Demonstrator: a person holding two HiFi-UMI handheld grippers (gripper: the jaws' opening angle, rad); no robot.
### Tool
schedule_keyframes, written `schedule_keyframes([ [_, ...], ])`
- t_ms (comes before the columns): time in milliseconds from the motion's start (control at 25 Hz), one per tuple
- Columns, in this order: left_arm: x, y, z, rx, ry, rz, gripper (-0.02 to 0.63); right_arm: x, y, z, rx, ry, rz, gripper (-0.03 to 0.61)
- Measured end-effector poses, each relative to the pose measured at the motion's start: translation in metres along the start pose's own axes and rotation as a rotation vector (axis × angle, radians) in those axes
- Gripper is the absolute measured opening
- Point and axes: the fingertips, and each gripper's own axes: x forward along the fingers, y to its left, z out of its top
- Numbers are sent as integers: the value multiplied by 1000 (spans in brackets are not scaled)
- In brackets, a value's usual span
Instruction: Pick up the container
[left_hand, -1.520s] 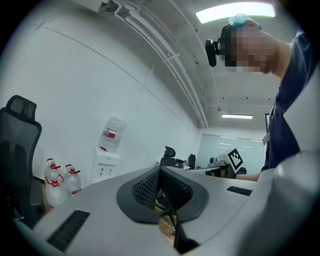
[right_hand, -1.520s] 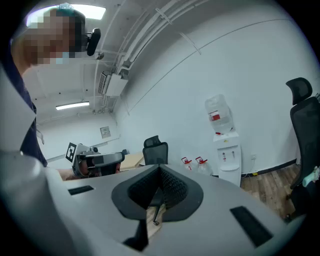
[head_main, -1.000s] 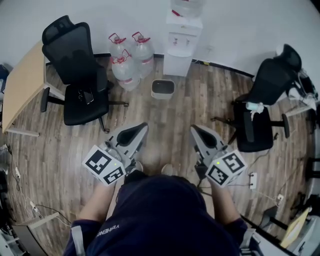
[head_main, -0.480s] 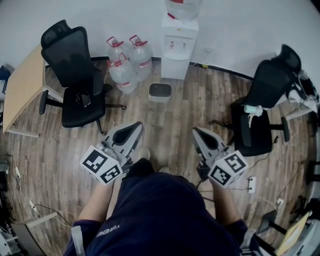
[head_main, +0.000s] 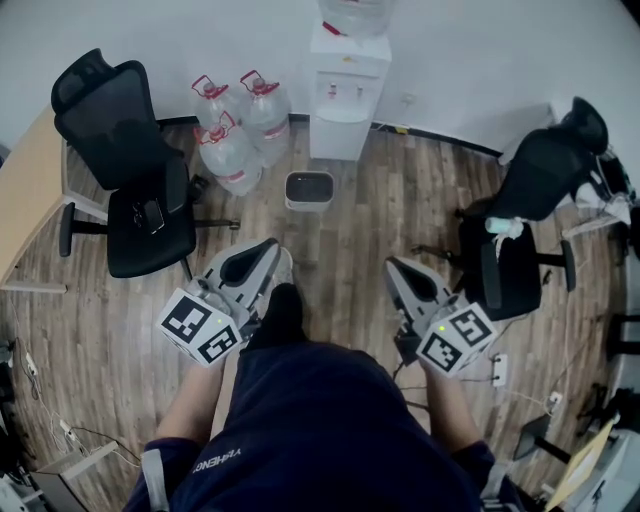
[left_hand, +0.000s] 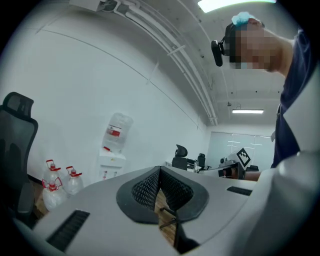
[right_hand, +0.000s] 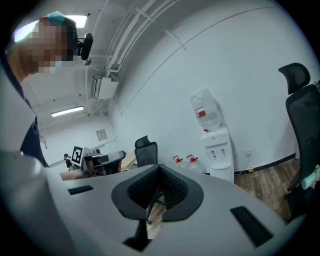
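shirt (head_main: 300, 430): dark navy, short-sleeved | left hand-held gripper (head_main: 268, 250), right hand-held gripper (head_main: 396, 267): grey, black-white marker cubes (head_main: 203, 328) (head_main: 455, 338)

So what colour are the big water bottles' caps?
Red; the clear plastic water bottles show best in the head view.

Wood floor (head_main: 372, 205) — chairs (head_main: 140, 205), bottles (head_main: 232, 152), container (head_main: 309, 189).

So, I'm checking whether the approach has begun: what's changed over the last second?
The person has stepped forward: in the head view the grey container has slid lower and left, nearer the grippers, and a dark leg has come forward beside the left gripper. Nothing was grasped or released. Both it and the right gripper stay shut and empty, held out ahead.
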Motion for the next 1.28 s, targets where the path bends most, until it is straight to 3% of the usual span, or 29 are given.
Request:
schedule_keyframes([
  [720, 129, 288, 52, -62, 98, -87, 25, 304, -85, 79, 8, 153, -68, 14],
  [1280, 187, 393, 13, -132, 215, -68, 25, 397, -156, 66, 49, 282, -133, 14],
])
